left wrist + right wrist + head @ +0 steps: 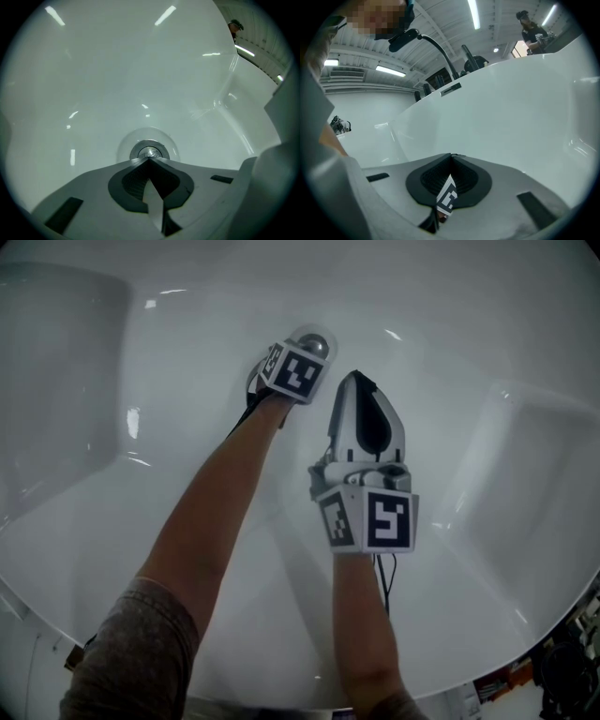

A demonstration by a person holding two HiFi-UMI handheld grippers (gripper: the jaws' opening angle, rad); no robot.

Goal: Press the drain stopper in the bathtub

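White bathtub (117, 70), left tongs (149, 159) clenched, tips at chrome drain stopper (150, 151), right tongs (451, 156) clenched empty.

Round chrome drain stopper (149, 152) sits flat in the glossy white bathtub (117, 70) floor.

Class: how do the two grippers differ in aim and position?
The left gripper points down at the drain stopper; the right gripper points at the bathtub wall. The left gripper is at the drain stopper, the right gripper short of it. Both jaws shut, empty.
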